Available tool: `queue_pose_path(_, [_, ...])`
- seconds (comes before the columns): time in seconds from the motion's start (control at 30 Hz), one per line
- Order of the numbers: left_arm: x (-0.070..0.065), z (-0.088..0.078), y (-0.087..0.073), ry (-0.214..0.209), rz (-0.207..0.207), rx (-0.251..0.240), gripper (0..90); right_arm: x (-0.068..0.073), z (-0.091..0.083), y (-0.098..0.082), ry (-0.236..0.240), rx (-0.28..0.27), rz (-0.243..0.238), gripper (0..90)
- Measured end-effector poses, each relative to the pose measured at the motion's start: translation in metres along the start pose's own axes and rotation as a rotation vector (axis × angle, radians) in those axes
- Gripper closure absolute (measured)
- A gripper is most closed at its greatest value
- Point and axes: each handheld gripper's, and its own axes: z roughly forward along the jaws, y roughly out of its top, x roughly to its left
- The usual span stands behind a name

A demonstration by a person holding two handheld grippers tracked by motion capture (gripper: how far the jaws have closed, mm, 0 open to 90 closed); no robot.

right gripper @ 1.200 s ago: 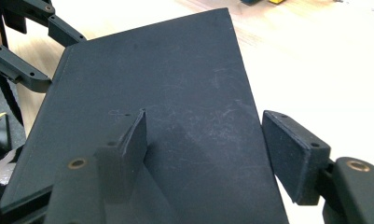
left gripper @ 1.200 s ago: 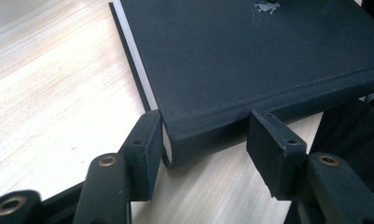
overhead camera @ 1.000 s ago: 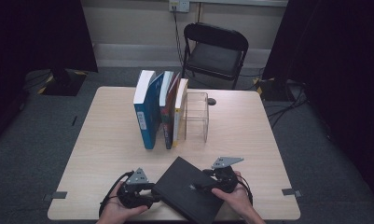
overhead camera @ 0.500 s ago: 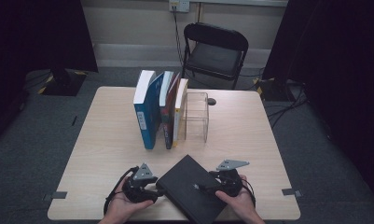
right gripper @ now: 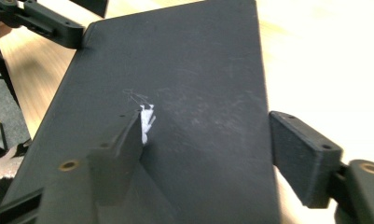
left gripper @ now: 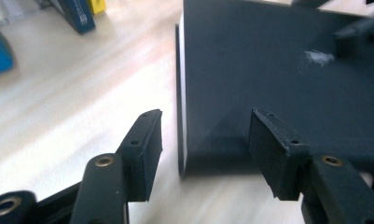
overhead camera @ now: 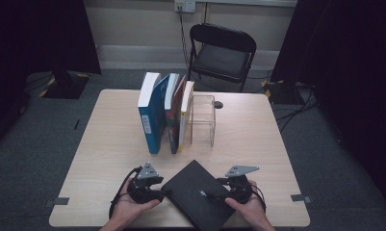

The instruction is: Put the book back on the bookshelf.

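Flanking the black book [overhead camera: 196, 192] on the table [overhead camera: 258, 144], left gripper [overhead camera: 162, 192] and right gripper [overhead camera: 214, 196] both stand open.

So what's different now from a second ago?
Very little. The left gripper has crept a touch closer to the flat black book; its jaws, just closing slightly, straddle the book's corner without pressing. The right gripper stays at the book's other side. The upright row of books hasn't moved.

Black book [overhead camera: 195, 192] flat, near table edge
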Motion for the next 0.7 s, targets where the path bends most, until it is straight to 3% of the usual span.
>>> queue_pose_path(0.03, [0.000,-0.002,-0.003,0.019,0.015,0.019,44.7,-0.001,-0.002,0.000,-0.009,-0.003,-0.002,31.1])
queue_pose_path(0.17, [0.001,0.000,-0.012,-0.001,0.006,0.060,44.6,-0.005,-0.007,-0.002,-0.021,-0.006,0.009,31.7])
queue_pose_path(0.27, [-0.001,0.002,-0.008,-0.003,0.027,0.039,44.2,-0.005,-0.005,-0.001,-0.017,-0.006,0.006,31.8])
queue_pose_path(0.47, [0.004,0.003,-0.004,-0.038,-0.007,0.006,42.2,-0.001,-0.003,-0.001,-0.008,-0.007,-0.004,30.1])
queue_pose_path(0.7, [0.002,0.011,0.003,-0.067,-0.022,-0.015,43.1,0.005,-0.029,-0.016,-0.032,-0.037,0.002,25.8])
